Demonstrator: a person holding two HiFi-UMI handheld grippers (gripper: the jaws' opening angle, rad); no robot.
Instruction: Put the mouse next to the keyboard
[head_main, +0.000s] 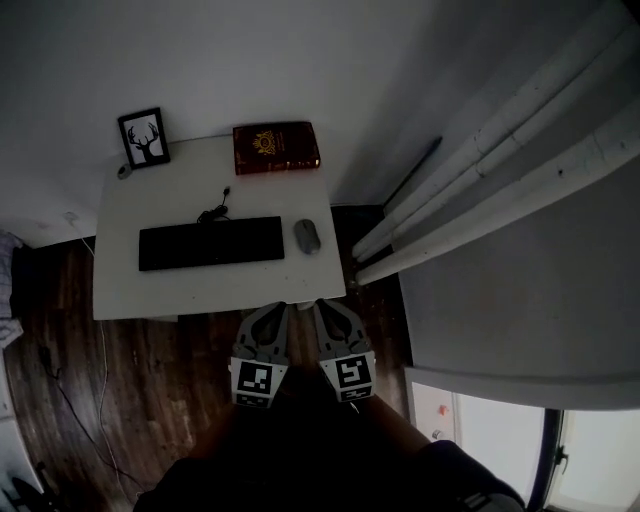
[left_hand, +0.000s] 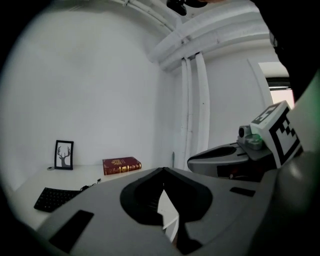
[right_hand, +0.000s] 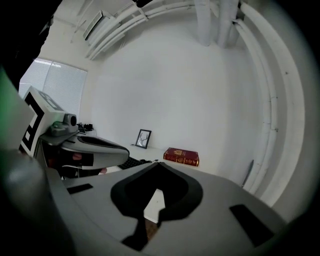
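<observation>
While both claws hang just off the near edge of the white desk (head_main: 200, 292), the mouse (head_main: 307, 236) lies on the desktop well apart from them, touched by neither. In the head view it sits at about one o'clock from the left gripper (head_main: 277, 308) and at about eleven o'clock from the right gripper (head_main: 325, 303), so the two tips point toward it from either side. The mouse rests just beside the short end of the black keyboard (head_main: 211, 243), at the keyboard's three o'clock, with a narrow strip of bare desk between them. The left gripper's own view shows its jaws clenched tip to tip with nothing between them, and the right gripper's view shows the same, clenched and empty. At the desk's far edge, toward twelve o'clock, a red book (head_main: 276, 147) lies flat, and a framed deer picture (head_main: 143, 138) stands at its nine o'clock.
</observation>
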